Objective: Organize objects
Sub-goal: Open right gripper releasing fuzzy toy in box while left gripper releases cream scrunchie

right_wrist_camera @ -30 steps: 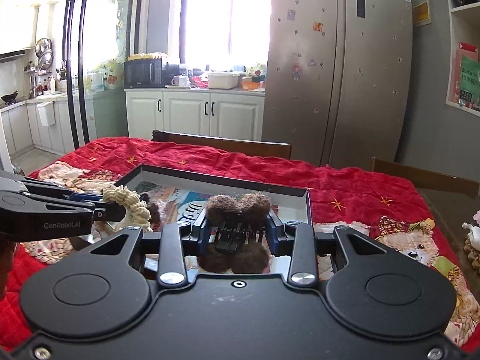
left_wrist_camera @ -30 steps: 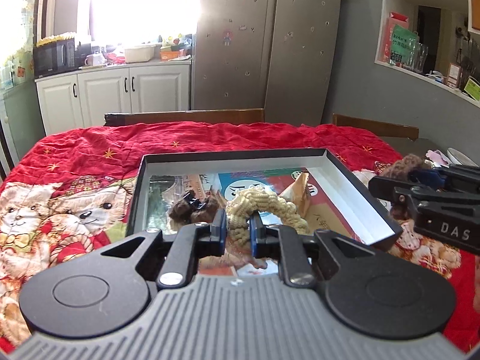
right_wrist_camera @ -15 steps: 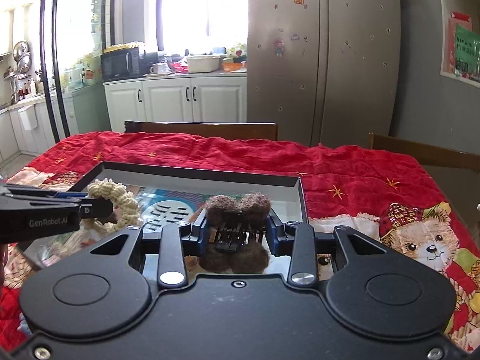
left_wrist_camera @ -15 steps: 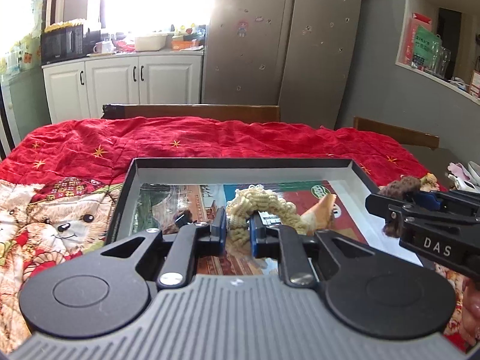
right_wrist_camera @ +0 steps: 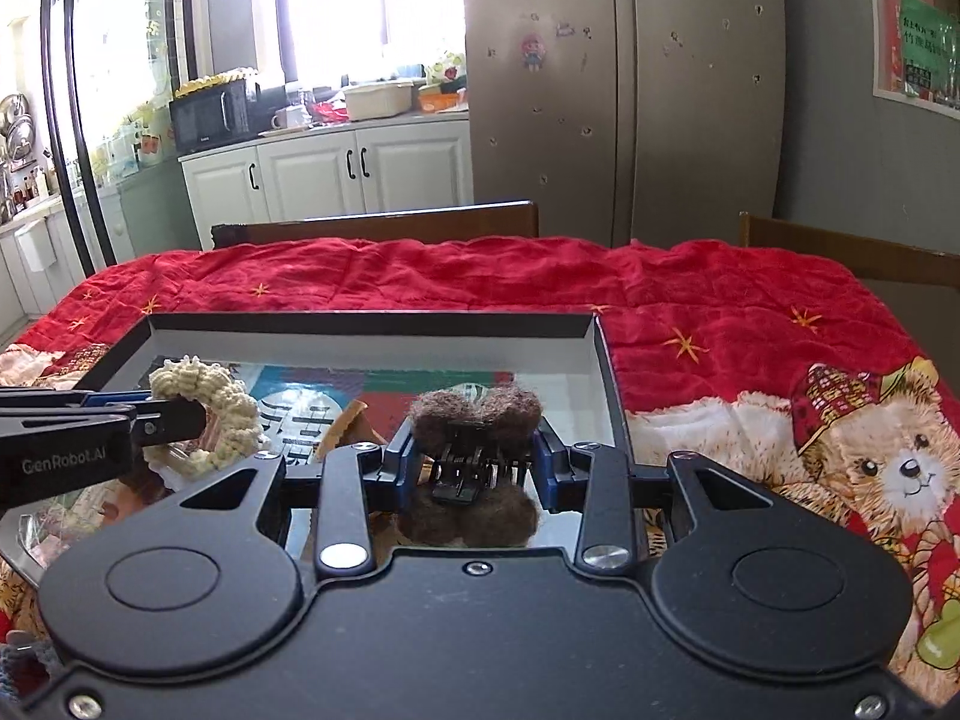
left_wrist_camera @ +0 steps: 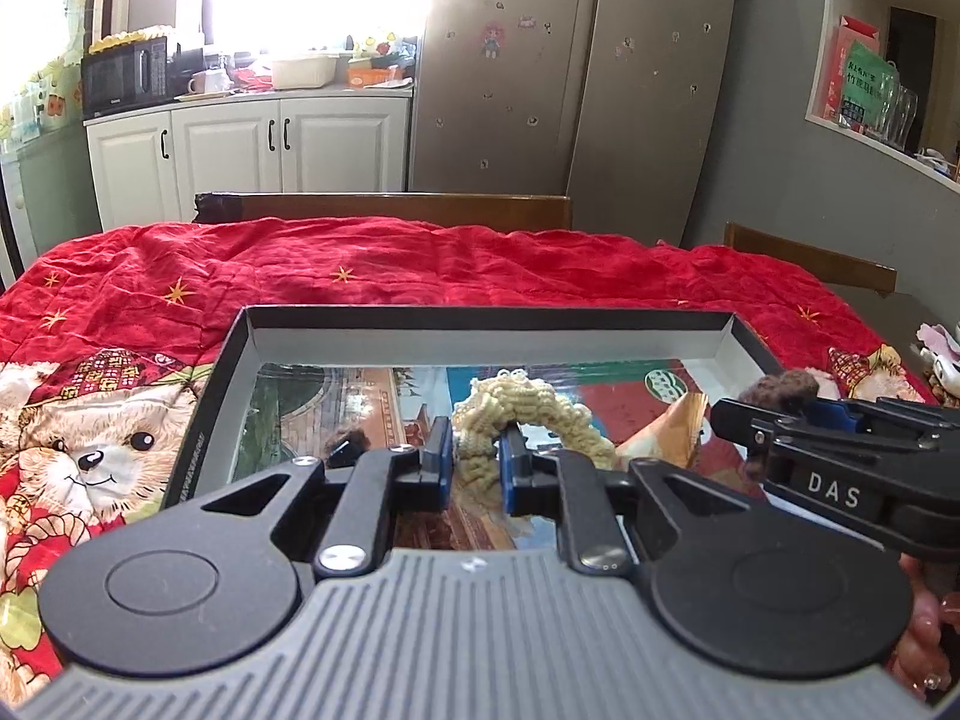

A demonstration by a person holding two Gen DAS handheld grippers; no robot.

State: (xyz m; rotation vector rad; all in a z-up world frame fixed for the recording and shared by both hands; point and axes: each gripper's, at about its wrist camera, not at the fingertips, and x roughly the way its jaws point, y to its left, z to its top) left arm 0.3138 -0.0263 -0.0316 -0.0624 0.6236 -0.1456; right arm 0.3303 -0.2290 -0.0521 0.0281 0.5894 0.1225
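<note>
Where the blue pads of the left gripper (left_wrist_camera: 474, 465) meet, low in the middle of the left wrist view, they pinch one side of a cream crocheted scrunchie (left_wrist_camera: 528, 420), whose loop arches up and to the right of the fingertips. In the right wrist view the right gripper (right_wrist_camera: 475, 468) is clamped on a brown fuzzy hair claw (right_wrist_camera: 474, 420): its black teeth sit between the pads, two furry lobes show above them and two below. Both held things hang over a shallow black-rimmed box (left_wrist_camera: 492, 318) with grey inner walls and a glossy printed sheet on its floor. A tan cone-shaped piece (left_wrist_camera: 672, 432) lies on that sheet right of centre in the left view, between the two grippers. Each gripper appears in the other's view, the right one at the right edge of the left view, the left one at the left edge of the right view. The box rests on a red cloth (right_wrist_camera: 690, 294) with gold stars and teddy bear prints. Beyond it, at the top of both frames, stand a steel fridge (right_wrist_camera: 624, 90) and white cabinets (left_wrist_camera: 240, 150).
</note>
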